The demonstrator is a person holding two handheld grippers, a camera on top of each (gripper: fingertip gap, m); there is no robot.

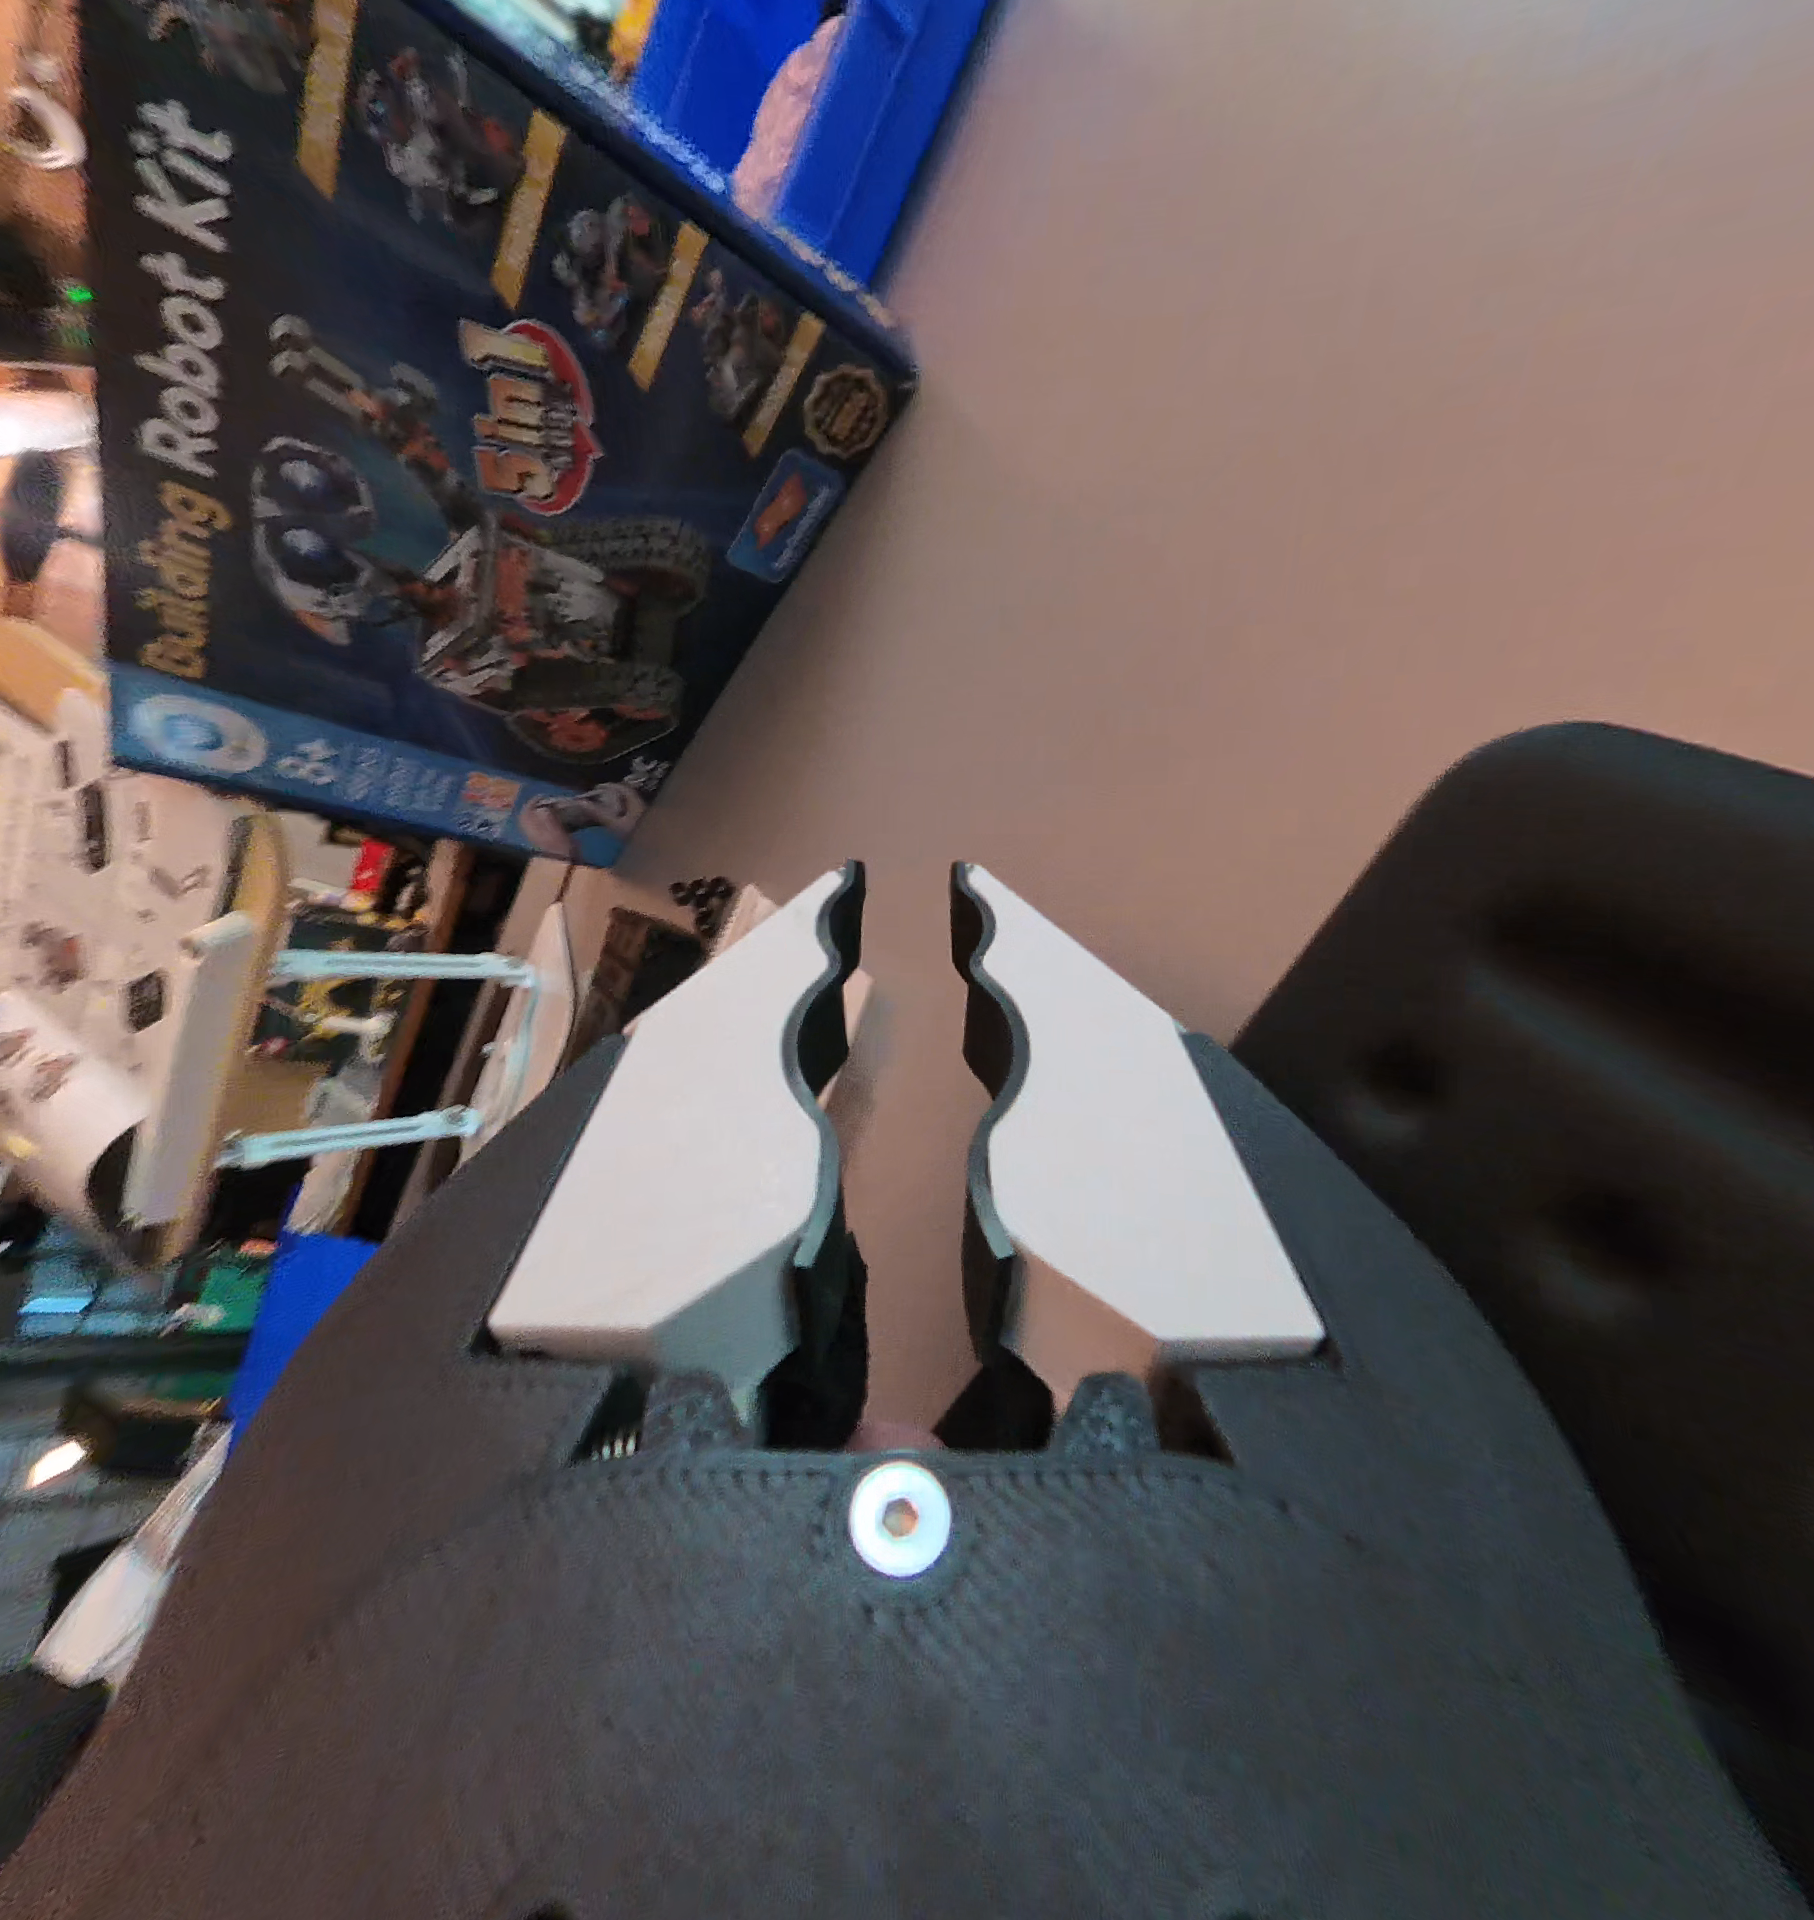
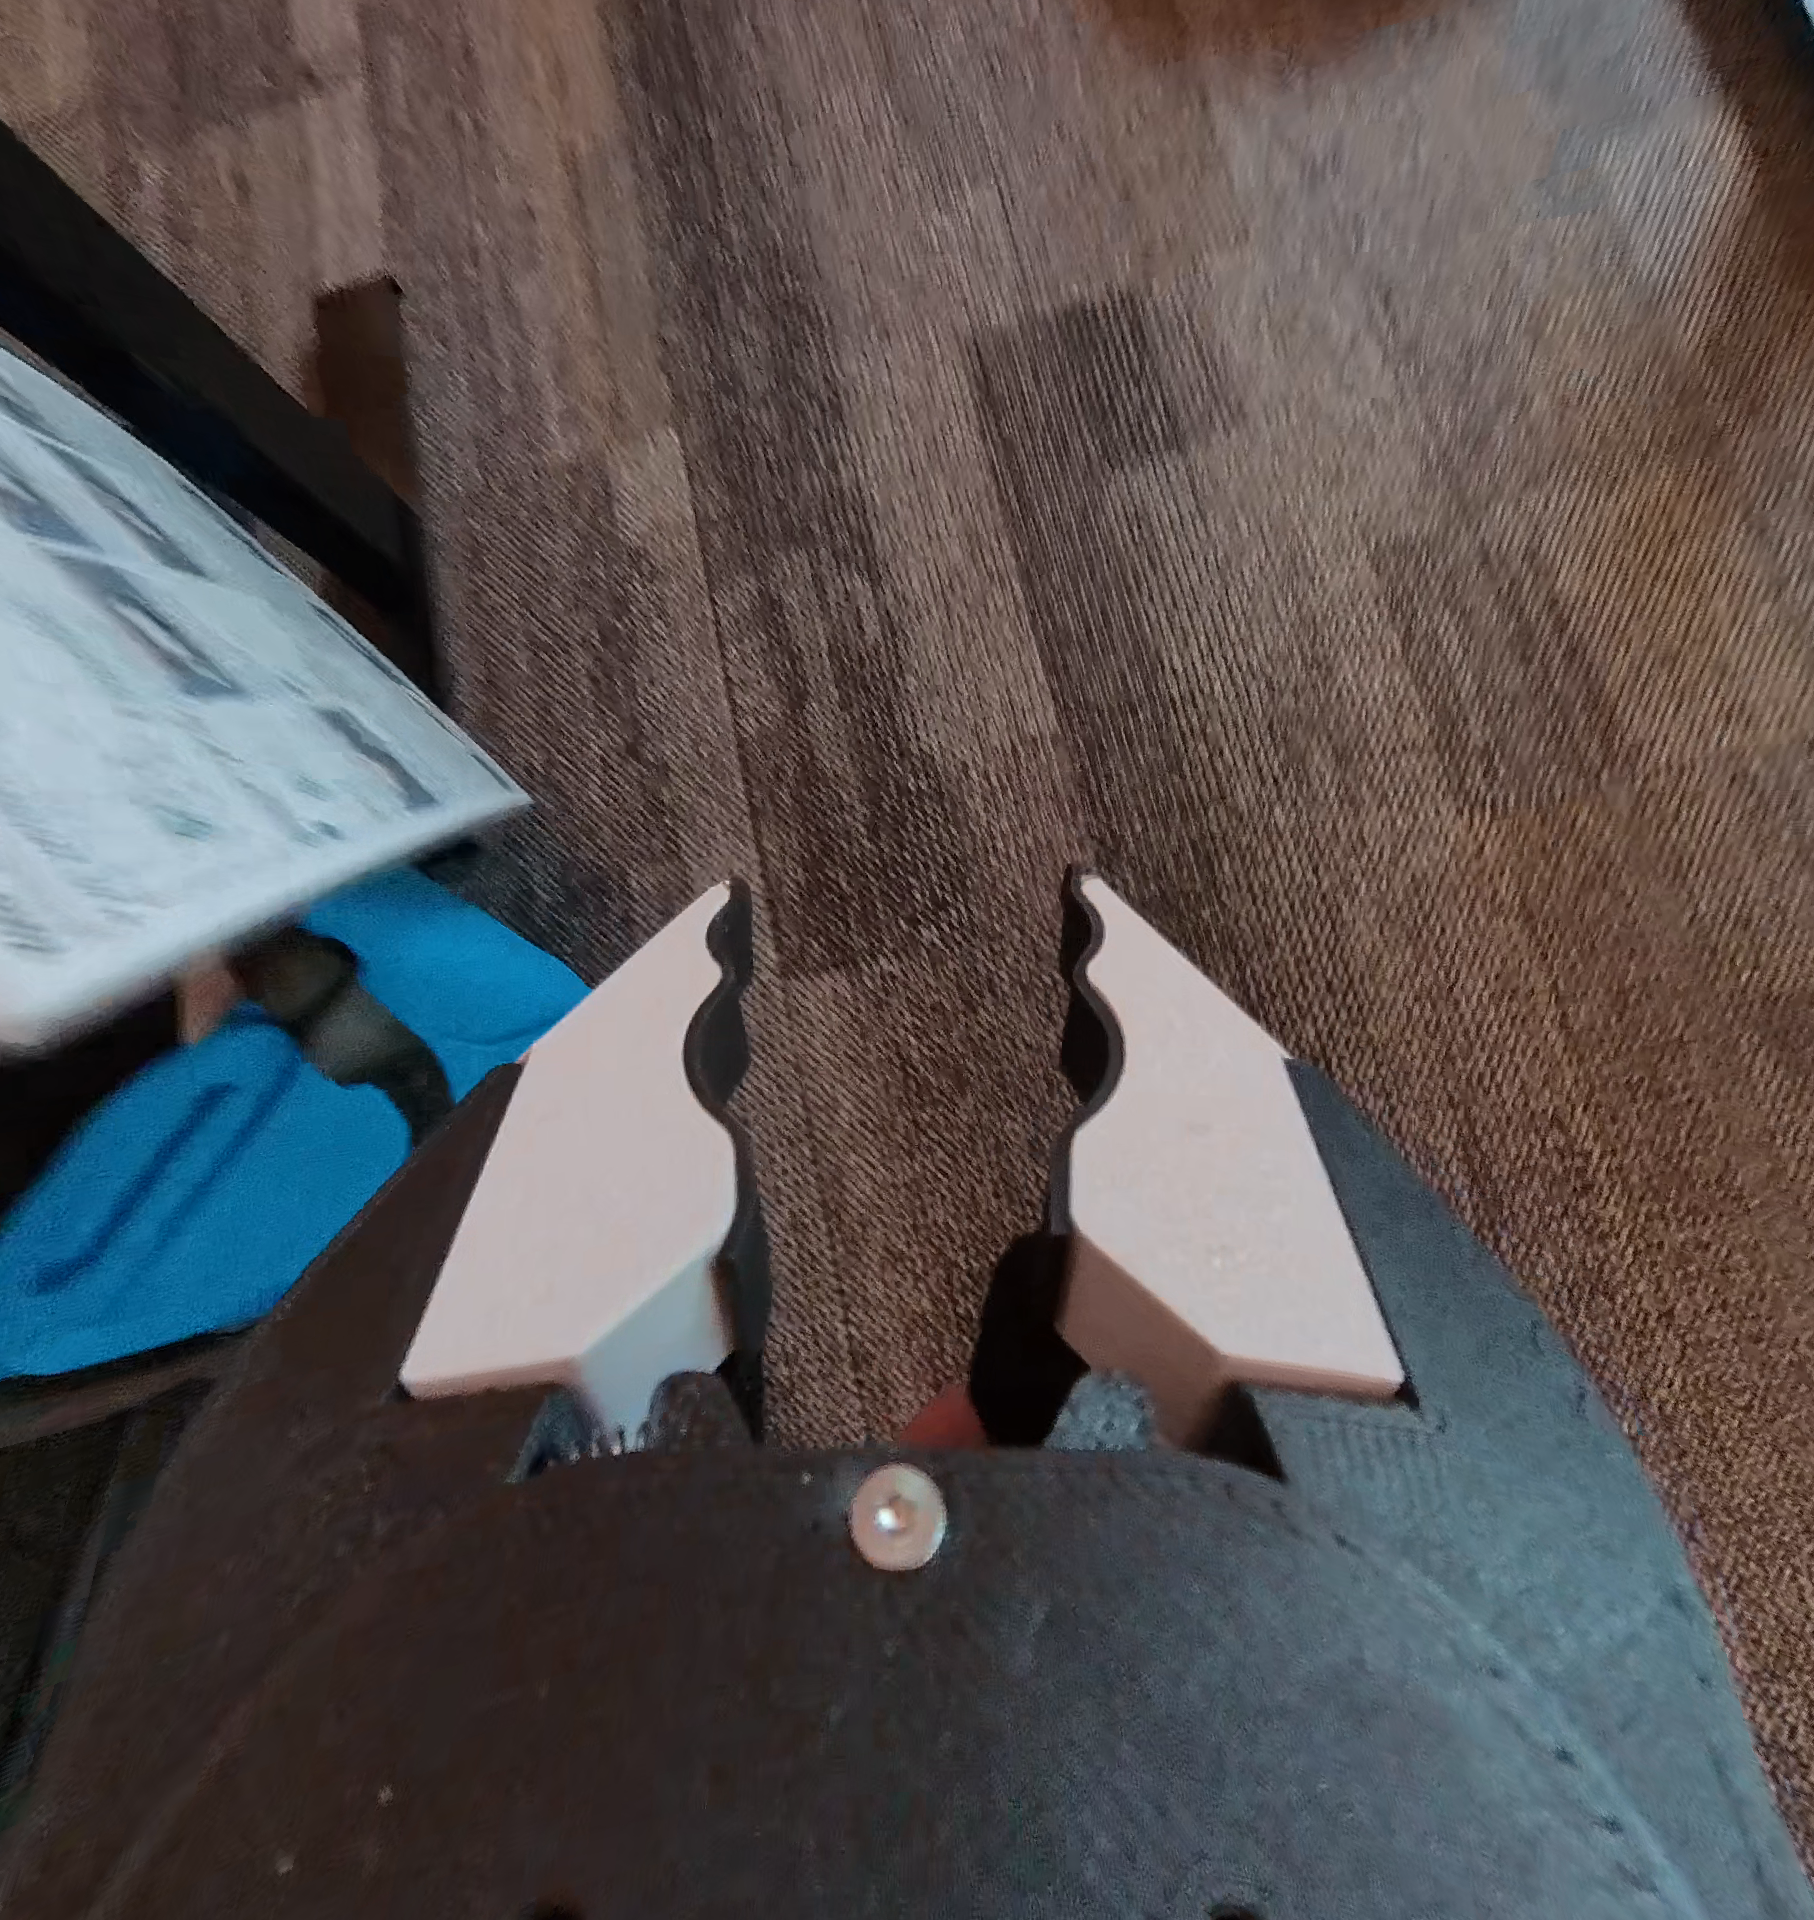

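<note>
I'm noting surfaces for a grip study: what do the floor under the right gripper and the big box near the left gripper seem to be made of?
Floor: brown carpet, likely woven textile, judging by fine ribbed weave; matte. Box: printed cardboard, apparently, with sharp folded edges and a slight sheen on its dark blue face.

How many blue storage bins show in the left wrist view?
2. One blue bin stands at the top behind the boxed kit, holding something pale; another blue bin sits low at left, partly hidden by the left gripper. More may be hidden.
</note>
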